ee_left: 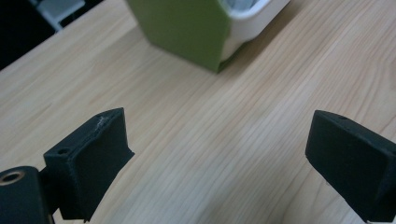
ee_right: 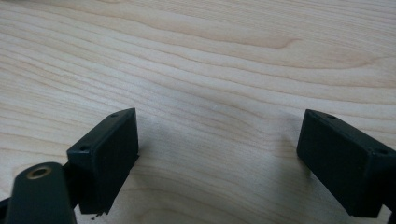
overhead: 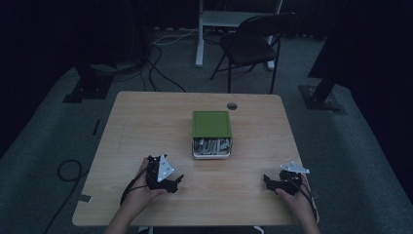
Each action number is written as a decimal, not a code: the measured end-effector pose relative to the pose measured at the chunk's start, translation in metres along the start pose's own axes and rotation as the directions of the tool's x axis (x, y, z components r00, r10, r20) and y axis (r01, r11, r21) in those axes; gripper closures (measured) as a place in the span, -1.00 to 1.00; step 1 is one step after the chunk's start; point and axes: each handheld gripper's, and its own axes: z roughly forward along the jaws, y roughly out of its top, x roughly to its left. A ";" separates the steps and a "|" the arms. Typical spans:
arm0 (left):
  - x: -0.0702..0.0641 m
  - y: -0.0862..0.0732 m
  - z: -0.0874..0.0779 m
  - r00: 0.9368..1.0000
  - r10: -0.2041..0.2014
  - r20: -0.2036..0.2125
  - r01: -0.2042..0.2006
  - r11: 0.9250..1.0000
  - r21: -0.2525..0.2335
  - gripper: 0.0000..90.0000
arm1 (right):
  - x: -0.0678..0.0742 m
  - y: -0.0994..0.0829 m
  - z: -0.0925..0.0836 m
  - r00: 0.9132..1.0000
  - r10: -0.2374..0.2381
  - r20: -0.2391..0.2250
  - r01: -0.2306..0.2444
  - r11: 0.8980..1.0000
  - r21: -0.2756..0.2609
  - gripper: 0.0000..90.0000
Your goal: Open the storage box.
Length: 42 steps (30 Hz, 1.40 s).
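Left gripper (overhead: 165,179): jaws spread wide, nothing between them, resting low on the bench (overhead: 146,122) at its near left; in the left gripper view they point up towards the corner of the box. Right gripper (overhead: 278,181): jaws likewise parted and empty, low on the bench at its near right, bare wood grain ahead of them in the right gripper view. Box (overhead: 212,140): white tin with a green lid (overhead: 211,124), mid-bench, ahead of and between the two grippers; long axis runs away from the person; the lid is slid back so the near end stands open, showing pale, indistinct contents (overhead: 211,145). The left gripper looks somewhat the nearer, the box lying forward and to its right; from the right gripper it lies forward and to the left. Nothing stands between either gripper and the box. Surroundings: cable hole (overhead: 232,106) just beyond the box; folding chair (overhead: 253,44) on the floor past the far edge.
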 end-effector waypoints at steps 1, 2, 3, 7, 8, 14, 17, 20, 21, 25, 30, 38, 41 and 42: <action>-0.001 0.001 0.001 1.000 0.004 0.001 -0.004 1.000 -0.007 -0.85 | 0.000 0.000 0.000 1.000 0.000 0.000 0.000 1.000 0.000 -0.73; -0.003 0.003 0.002 1.000 0.013 0.003 -0.013 1.000 -0.015 -0.85 | 0.000 0.000 0.000 1.000 -0.001 0.000 0.001 1.000 0.000 -0.73; -0.004 0.004 0.003 1.000 0.020 0.006 -0.020 1.000 -0.017 -0.85 | 0.000 0.000 0.000 1.000 -0.002 -0.002 0.002 1.000 0.000 -0.73; -0.012 0.010 0.007 0.998 0.066 0.018 -0.066 0.997 -0.030 -0.85 | 0.000 0.000 0.000 1.000 -0.004 -0.006 0.004 1.000 0.001 -0.73; -0.014 0.011 0.009 0.997 0.081 0.019 -0.080 0.996 -0.032 -0.82 | -0.001 0.000 0.000 1.000 -0.005 -0.007 0.005 1.000 0.001 -0.73; -0.022 0.019 0.016 0.990 0.134 0.029 -0.133 0.991 -0.032 -0.69 | -0.001 0.000 0.000 1.000 -0.005 -0.007 0.005 1.000 0.000 -0.73; -0.027 0.022 0.019 0.988 0.152 0.036 -0.151 0.988 -0.040 -0.69 | -0.001 0.000 0.000 1.000 -0.005 -0.007 0.005 1.000 0.000 -0.73; -0.030 0.026 0.023 0.982 0.184 0.036 -0.183 0.982 -0.040 -0.69 | -0.001 0.000 0.000 1.000 -0.005 -0.007 0.005 1.000 0.002 -0.73; -0.031 0.028 0.024 0.981 0.192 0.036 -0.191 0.981 -0.044 -0.69 | -0.001 0.000 0.000 1.000 -0.005 -0.007 0.005 1.000 0.001 -0.73; -0.035 0.034 0.027 0.974 0.225 0.030 -0.223 0.973 -0.055 -0.69 | 0.000 0.000 0.000 1.000 -0.005 -0.007 0.005 1.000 0.001 -0.73; -0.039 0.042 0.030 0.960 0.278 0.018 -0.275 0.958 -0.080 -0.67 | -0.001 0.000 0.000 1.000 -0.005 -0.007 0.005 1.000 0.000 -0.73; -0.044 0.050 0.036 0.930 0.366 0.000 -0.365 0.927 -0.091 -0.57 | -0.001 0.000 0.000 1.000 -0.005 -0.007 0.005 1.000 0.000 -0.73; -0.045 0.052 0.041 0.930 0.369 0.000 -0.368 0.926 -0.082 -0.48 | -0.001 0.000 0.000 1.000 -0.005 -0.007 0.005 1.000 0.000 -0.73; -0.045 0.052 0.042 0.928 0.372 -0.008 -0.371 0.925 -0.086 -0.47 | -0.001 0.000 0.000 1.000 -0.005 -0.007 0.005 1.000 0.000 -0.73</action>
